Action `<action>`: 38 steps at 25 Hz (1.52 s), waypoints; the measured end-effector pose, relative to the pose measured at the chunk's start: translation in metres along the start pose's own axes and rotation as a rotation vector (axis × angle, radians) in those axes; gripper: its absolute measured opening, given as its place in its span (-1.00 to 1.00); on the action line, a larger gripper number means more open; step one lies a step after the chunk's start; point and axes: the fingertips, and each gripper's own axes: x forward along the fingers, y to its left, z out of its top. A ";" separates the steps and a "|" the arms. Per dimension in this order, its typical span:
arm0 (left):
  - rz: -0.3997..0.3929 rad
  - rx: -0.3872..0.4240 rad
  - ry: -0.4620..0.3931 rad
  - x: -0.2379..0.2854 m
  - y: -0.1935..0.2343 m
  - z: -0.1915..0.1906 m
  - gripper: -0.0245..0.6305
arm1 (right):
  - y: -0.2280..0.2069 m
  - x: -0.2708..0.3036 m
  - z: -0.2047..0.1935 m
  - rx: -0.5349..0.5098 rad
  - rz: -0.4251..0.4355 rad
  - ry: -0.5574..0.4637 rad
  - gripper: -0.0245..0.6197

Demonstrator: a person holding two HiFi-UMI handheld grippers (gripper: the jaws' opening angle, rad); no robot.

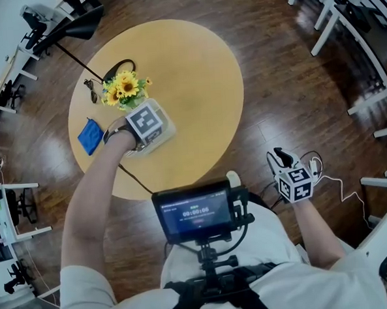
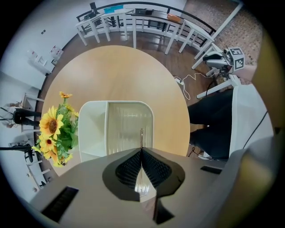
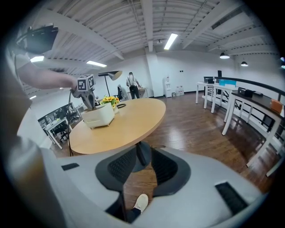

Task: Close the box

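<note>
A white box [image 2: 91, 129] with a divider inside stands open on the round wooden table [image 1: 189, 85], next to a bunch of sunflowers [image 1: 125, 88]. Its clear ribbed lid [image 2: 129, 127] stands up over the box. My left gripper [image 2: 141, 149] is shut on the lid's thin edge. In the head view the left gripper [image 1: 146, 128] covers most of the box [image 1: 168, 129]. My right gripper [image 1: 293, 177] hangs off the table over the floor, and its jaws stand open with nothing between them [image 3: 143, 162]. From the right gripper view the box [image 3: 99, 116] is far off at the left.
A blue cloth [image 1: 90, 135] lies left of the box, and a black cable [image 1: 119, 65] lies behind the flowers. A small screen [image 1: 194, 212] is mounted at my chest. White desks [image 2: 133, 20] and railings stand round the wooden floor.
</note>
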 end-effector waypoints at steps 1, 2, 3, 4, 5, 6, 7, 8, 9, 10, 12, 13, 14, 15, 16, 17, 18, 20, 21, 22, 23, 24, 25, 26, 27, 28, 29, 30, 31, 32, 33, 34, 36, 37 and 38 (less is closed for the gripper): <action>0.000 -0.005 -0.004 0.000 0.000 0.000 -0.91 | 0.000 0.001 0.001 -0.001 0.004 0.000 -0.60; 0.000 -0.007 -0.008 0.001 -0.001 0.000 -0.91 | 0.000 0.002 0.002 -0.003 0.007 0.000 -0.60; 0.002 -0.005 -0.011 0.002 0.000 0.001 -0.91 | 0.000 0.003 0.002 -0.004 0.010 -0.001 -0.60; 0.002 -0.004 -0.015 0.002 0.000 0.001 -0.91 | 0.000 0.004 0.003 -0.005 0.012 -0.002 -0.60; -0.001 -0.006 -0.018 0.001 0.000 0.002 -0.91 | 0.000 0.005 0.004 -0.006 0.014 -0.001 -0.60; -0.007 -0.011 -0.021 0.001 0.000 0.001 -0.91 | 0.000 0.006 0.005 -0.007 0.017 0.000 -0.60; -0.012 -0.017 -0.024 0.000 -0.001 0.001 -0.91 | -0.001 0.007 0.005 -0.008 0.021 0.002 -0.60; -0.016 -0.022 -0.030 -0.002 -0.001 0.001 -0.91 | -0.001 0.008 0.006 -0.009 0.024 0.005 -0.60; -0.019 -0.027 -0.038 -0.003 -0.001 0.001 -0.91 | -0.002 0.009 0.006 -0.010 0.028 0.007 -0.60; -0.022 -0.033 -0.047 -0.003 0.000 0.001 -0.91 | -0.002 0.010 0.006 -0.011 0.030 0.009 -0.60; -0.024 -0.048 -0.066 -0.003 0.001 0.000 -0.90 | -0.003 0.013 0.007 -0.015 0.036 0.014 -0.60; -0.024 -0.056 -0.076 -0.003 0.002 0.000 -0.90 | -0.003 0.015 0.007 -0.018 0.039 0.017 -0.60; -0.021 -0.063 -0.088 -0.004 0.002 0.000 -0.89 | -0.003 0.017 0.008 -0.023 0.043 0.018 -0.60; -0.013 -0.066 -0.101 -0.004 0.003 0.001 -0.88 | -0.002 0.018 0.009 -0.029 0.048 0.019 -0.60; 0.000 -0.064 -0.117 -0.004 0.005 0.002 -0.82 | -0.002 0.020 0.011 -0.034 0.053 0.020 -0.60; 0.014 -0.059 -0.130 -0.005 0.008 0.004 -0.75 | -0.002 0.021 0.013 -0.039 0.058 0.020 -0.60; 0.025 -0.058 -0.133 -0.006 0.009 0.003 -0.70 | -0.002 0.023 0.015 -0.045 0.064 0.021 -0.60; 0.036 -0.066 -0.124 -0.009 0.012 -0.002 -0.68 | 0.000 0.027 0.019 -0.056 0.076 0.025 -0.60; 0.042 -0.071 -0.118 -0.012 0.013 -0.005 -0.61 | 0.001 0.030 0.022 -0.063 0.083 0.026 -0.60; 0.047 -0.076 -0.114 -0.015 0.014 -0.009 -0.55 | 0.003 0.032 0.024 -0.072 0.091 0.028 -0.60; 0.048 -0.086 -0.114 -0.019 0.013 -0.012 -0.55 | 0.004 0.035 0.026 -0.084 0.099 0.030 -0.60; 0.046 -0.101 -0.119 -0.024 0.012 -0.016 -0.53 | 0.006 0.037 0.027 -0.099 0.108 0.034 -0.60; 0.047 -0.119 -0.130 -0.028 0.010 -0.019 -0.52 | 0.006 0.040 0.028 -0.117 0.118 0.038 -0.60; 0.057 -0.139 -0.144 -0.034 0.009 -0.023 -0.52 | 0.007 0.044 0.029 -0.135 0.129 0.042 -0.60; 0.077 -0.163 -0.163 -0.041 0.009 -0.028 -0.52 | 0.009 0.047 0.032 -0.154 0.142 0.042 -0.60; 0.106 -0.192 -0.189 -0.050 0.010 -0.035 -0.52 | 0.013 0.051 0.038 -0.174 0.155 0.040 -0.60; 0.140 -0.229 -0.222 -0.059 0.012 -0.043 -0.52 | 0.019 0.054 0.045 -0.197 0.167 0.035 -0.60; 0.173 -0.273 -0.263 -0.069 0.013 -0.054 -0.52 | 0.026 0.057 0.054 -0.221 0.179 0.030 -0.60; 0.200 -0.321 -0.309 -0.079 0.012 -0.066 -0.52 | 0.035 0.060 0.062 -0.242 0.191 0.024 -0.60; 0.223 -0.372 -0.357 -0.086 0.009 -0.081 -0.52 | 0.045 0.062 0.069 -0.260 0.201 0.020 -0.60; 0.242 -0.425 -0.407 -0.092 0.003 -0.097 -0.52 | 0.055 0.063 0.074 -0.273 0.209 0.016 -0.60; 0.262 -0.481 -0.461 -0.096 -0.005 -0.114 -0.52 | 0.065 0.063 0.078 -0.282 0.215 0.013 -0.60; 0.306 -0.597 -0.582 -0.103 -0.023 -0.149 -0.52 | 0.084 0.061 0.081 -0.292 0.222 0.007 -0.60; 0.330 -0.656 -0.645 -0.107 -0.034 -0.166 -0.52 | 0.092 0.059 0.081 -0.298 0.225 0.003 -0.60; 0.357 -0.718 -0.704 -0.111 -0.046 -0.184 -0.52 | 0.101 0.056 0.082 -0.307 0.227 -0.001 -0.60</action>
